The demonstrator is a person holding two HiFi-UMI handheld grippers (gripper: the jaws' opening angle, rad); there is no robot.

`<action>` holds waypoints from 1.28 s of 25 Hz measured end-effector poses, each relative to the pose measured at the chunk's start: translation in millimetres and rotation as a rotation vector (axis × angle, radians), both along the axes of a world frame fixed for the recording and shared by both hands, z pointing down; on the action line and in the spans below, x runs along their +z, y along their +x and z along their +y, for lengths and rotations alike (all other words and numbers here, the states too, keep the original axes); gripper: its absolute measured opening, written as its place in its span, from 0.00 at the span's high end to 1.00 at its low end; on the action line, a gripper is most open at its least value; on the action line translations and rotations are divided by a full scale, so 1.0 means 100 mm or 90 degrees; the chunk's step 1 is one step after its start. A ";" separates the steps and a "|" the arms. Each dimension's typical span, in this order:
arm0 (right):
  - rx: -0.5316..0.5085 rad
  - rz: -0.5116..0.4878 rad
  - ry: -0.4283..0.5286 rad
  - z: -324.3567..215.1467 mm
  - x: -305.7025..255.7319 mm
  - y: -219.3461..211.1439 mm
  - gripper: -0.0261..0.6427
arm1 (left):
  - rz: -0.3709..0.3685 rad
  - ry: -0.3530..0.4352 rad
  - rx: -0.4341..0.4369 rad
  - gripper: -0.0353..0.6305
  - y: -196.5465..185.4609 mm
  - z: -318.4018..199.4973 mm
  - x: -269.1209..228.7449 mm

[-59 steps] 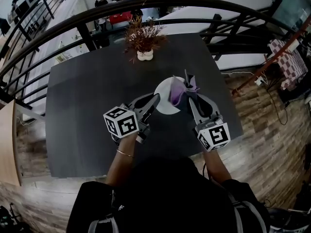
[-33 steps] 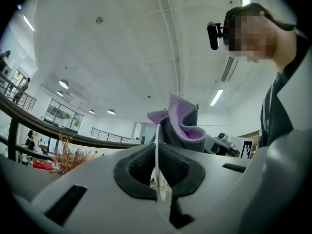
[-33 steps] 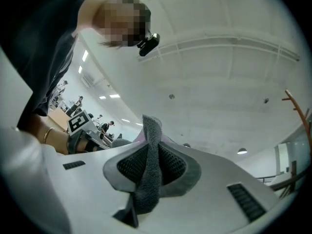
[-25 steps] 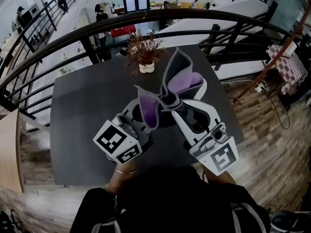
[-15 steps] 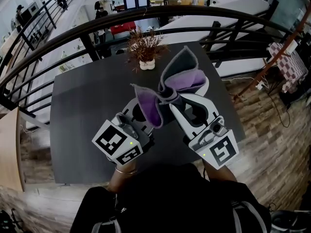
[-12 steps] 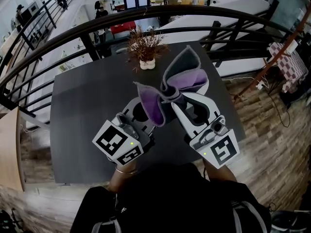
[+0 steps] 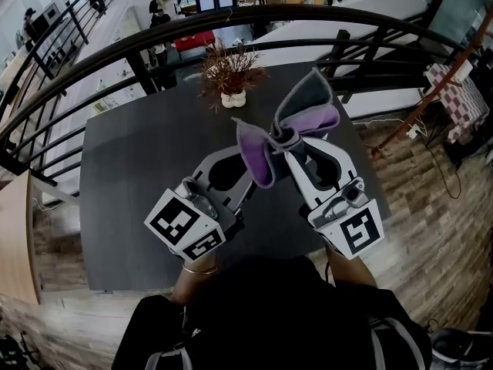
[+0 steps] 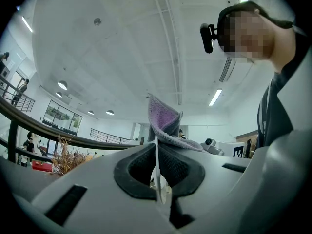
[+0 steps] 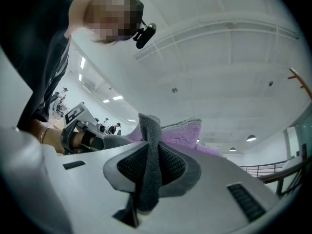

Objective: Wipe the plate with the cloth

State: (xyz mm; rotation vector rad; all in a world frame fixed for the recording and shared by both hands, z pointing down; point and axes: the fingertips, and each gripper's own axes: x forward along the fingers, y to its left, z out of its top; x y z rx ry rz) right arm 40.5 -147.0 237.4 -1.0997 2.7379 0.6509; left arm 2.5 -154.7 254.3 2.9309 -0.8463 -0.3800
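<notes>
The left gripper pinches only the thin rim of the plate, so a hard push from the cloth clamped in the right gripper could lever it loose.

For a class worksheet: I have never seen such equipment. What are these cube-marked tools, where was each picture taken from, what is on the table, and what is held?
There is no robot: a person holds a two-jaw gripper in each hand. The head view looks down from a camera on the person's head; the other two cameras ride on the grippers and look along their jaws. The left gripper is shut on a thin white edge, apparently the plate. The right gripper is shut on the grey and purple cloth. Both are held above the dark table, where a small potted plant stands.
</notes>
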 end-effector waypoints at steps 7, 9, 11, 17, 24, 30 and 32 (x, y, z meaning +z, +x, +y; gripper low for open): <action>0.030 -0.012 -0.001 -0.11 -0.02 0.15 0.87 | 0.007 0.003 -0.006 0.92 -0.02 -0.02 -0.02; 0.042 -0.009 -0.006 -0.14 0.01 0.19 0.87 | 0.010 0.004 -0.008 0.92 -0.03 -0.02 -0.01; 0.055 -0.007 -0.011 -0.17 0.04 0.24 0.87 | 0.011 0.006 -0.009 0.92 -0.05 -0.03 -0.02; 0.088 0.000 -0.025 -0.25 0.11 0.38 0.87 | 0.008 0.011 -0.012 0.92 -0.04 -0.04 -0.03; 0.119 0.003 -0.042 -0.30 0.20 0.52 0.87 | 0.008 0.014 -0.021 0.92 -0.08 -0.05 -0.02; 0.144 -0.004 -0.055 -0.35 0.24 0.65 0.87 | 0.013 0.014 -0.038 0.92 -0.17 -0.10 -0.01; 0.150 -0.007 -0.055 -0.34 0.24 0.70 0.87 | 0.015 0.012 -0.041 0.92 -0.20 -0.11 0.00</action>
